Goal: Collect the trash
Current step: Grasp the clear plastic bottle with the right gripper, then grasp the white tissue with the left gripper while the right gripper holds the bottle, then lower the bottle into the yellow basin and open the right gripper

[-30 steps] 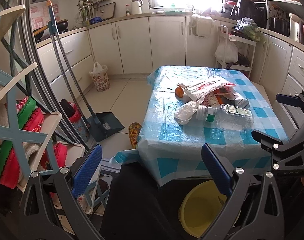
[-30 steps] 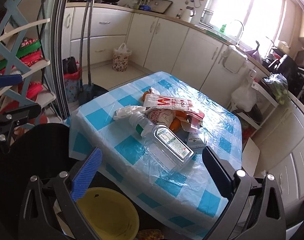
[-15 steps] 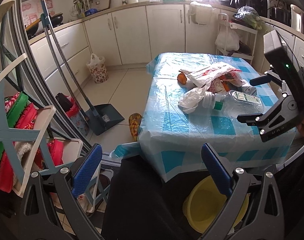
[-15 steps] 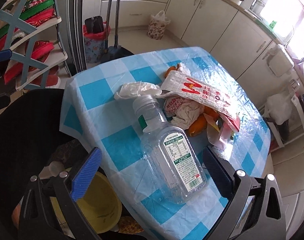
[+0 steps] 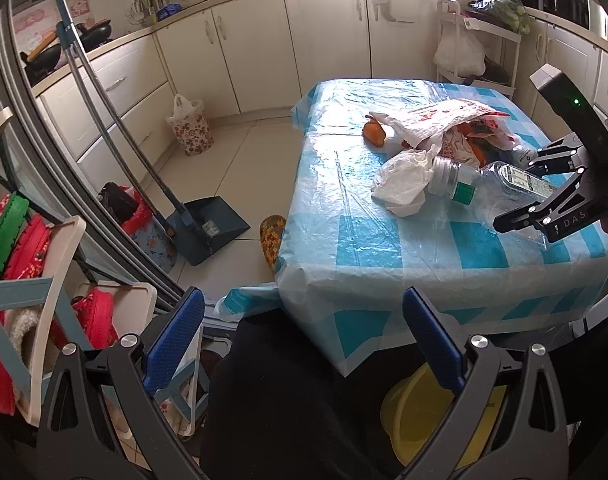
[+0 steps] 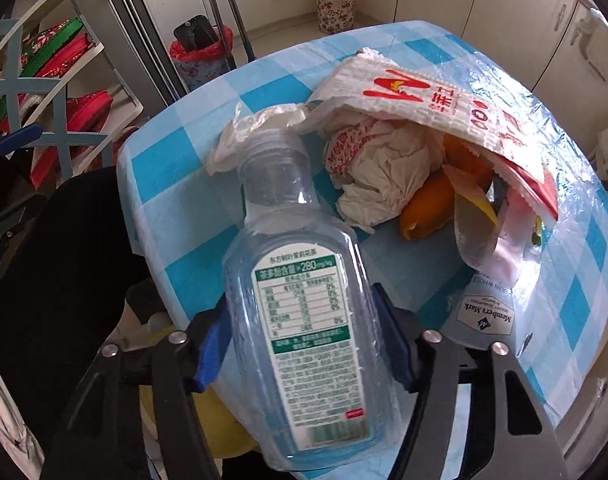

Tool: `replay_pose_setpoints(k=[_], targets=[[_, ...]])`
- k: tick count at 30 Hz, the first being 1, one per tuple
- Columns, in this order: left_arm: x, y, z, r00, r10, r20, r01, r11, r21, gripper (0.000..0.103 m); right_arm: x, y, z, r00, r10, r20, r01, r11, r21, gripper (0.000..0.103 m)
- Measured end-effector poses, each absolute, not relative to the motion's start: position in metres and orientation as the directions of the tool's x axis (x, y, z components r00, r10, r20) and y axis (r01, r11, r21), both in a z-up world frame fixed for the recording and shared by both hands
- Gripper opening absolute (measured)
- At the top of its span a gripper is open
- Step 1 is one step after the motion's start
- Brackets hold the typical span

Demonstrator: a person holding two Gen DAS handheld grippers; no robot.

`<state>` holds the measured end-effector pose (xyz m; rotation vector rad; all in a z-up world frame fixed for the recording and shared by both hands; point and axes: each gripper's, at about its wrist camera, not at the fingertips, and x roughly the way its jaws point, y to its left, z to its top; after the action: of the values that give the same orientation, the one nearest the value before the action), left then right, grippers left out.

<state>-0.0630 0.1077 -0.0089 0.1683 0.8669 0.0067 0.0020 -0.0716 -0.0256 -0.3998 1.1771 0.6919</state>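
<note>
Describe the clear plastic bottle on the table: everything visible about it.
The bottle is clear, slightly blue-tinted plastic with flat sides, a ribbed clear cap and a white-and-green printed label facing up. It looks empty. It lies on its side on the blue-checked tablecloth, cap pointing toward a crumpled white plastic bag. The right tongs straddle its body, jaws closing, blue pads at both sides; firm contact is unclear.

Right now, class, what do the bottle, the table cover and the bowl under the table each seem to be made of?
Bottle: clear, glossy plastic; the checks show through it, and it carries a printed paper-like label.
Table cover: thin, shiny plastic sheet, blue-and-white checks, with creases and glare.
Bowl: probably plastic, smooth, evenly yellow; partly hidden, so uncertain.
</note>
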Motion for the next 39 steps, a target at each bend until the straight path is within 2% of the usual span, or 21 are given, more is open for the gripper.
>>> replay_pose_setpoints(k=[1, 6, 12, 16, 20, 21, 22, 23, 25, 26, 27, 31, 39], targets=[[-0.058, 0.104, -0.010, 0.649, 0.074, -0.757, 0.071, 0.985, 0.157, 0.096, 0.001, -0.071, -0.027, 0.205, 0.286, -0.936, -0.685, 0.725, 0.072, 0.056], [-0.025, 0.083, -0.014, 0.658, 0.064, -0.750, 0.123, 0.974, 0.191, 0.096, -0.005, -0.078, -0.029, 0.220, 0.326, -0.919, -0.671, 0.735, 0.100, 0.055], [0.019, 0.049, -0.027, 0.663, 0.032, -0.748, 0.216, 0.949, 0.232, 0.096, -0.029, -0.111, -0.033, 0.255, 0.448, -0.857, -0.560, 0.791, 0.247, 0.055], [0.051, 0.017, -0.044, 0.645, 0.015, -0.764, 0.288, 0.921, 0.262, 0.096, -0.040, -0.119, -0.030, 0.315, 0.388, -0.866, -0.529, 0.829, 0.179, 0.055], [0.076, 0.008, -0.059, 0.618, 0.016, -0.786, 0.274, 0.933, 0.235, 0.094, -0.046, -0.135, -0.026, 0.323, 0.420, -0.848, -0.494, 0.839, 0.228, 0.055], [0.080, 0.008, -0.061, 0.613, 0.010, -0.790, 0.264, 0.940, 0.217, 0.087, -0.047, -0.139, -0.027, 0.319, 0.437, -0.841, -0.480, 0.840, 0.254, 0.055], [0.084, 0.009, -0.064, 0.602, 0.000, -0.799, 0.253, 0.948, 0.191, 0.072, -0.049, -0.142, -0.028, 0.315, 0.453, -0.834, -0.466, 0.839, 0.280, 0.055], [0.087, 0.011, -0.066, 0.583, -0.025, -0.812, 0.251, 0.956, 0.151, 0.066, -0.049, -0.145, -0.029, 0.311, 0.465, -0.829, -0.455, 0.839, 0.300, 0.055], [0.089, 0.015, -0.065, 0.564, -0.075, -0.822, 0.247, 0.966, 0.082, 0.037, -0.048, -0.150, -0.029, 0.309, 0.491, -0.814, -0.432, 0.835, 0.340, 0.055], [0.088, 0.014, -0.064, 0.559, -0.081, -0.825, 0.249, 0.966, 0.074, 0.029, -0.048, -0.152, -0.029, 0.307, 0.509, -0.804, -0.421, 0.831, 0.365, 0.055], [0.086, 0.013, -0.063, 0.556, -0.083, -0.827, 0.249, 0.966, 0.070, 0.016, -0.048, -0.155, -0.029, 0.306, 0.526, -0.793, -0.411, 0.825, 0.388, 0.055], [0.071, 0.019, -0.059, 0.539, -0.122, -0.833, 0.229, 0.973, 0.006, 0.010, -0.046, -0.157, -0.031, 0.307, 0.552, -0.775, -0.386, 0.817, 0.429, 0.055], [0.015, 0.042, -0.040, 0.550, -0.193, -0.813, 0.183, 0.977, -0.109, 0.010, -0.049, -0.166, -0.029, 0.314, 0.666, -0.676, -0.328, 0.744, 0.581, 0.055]])
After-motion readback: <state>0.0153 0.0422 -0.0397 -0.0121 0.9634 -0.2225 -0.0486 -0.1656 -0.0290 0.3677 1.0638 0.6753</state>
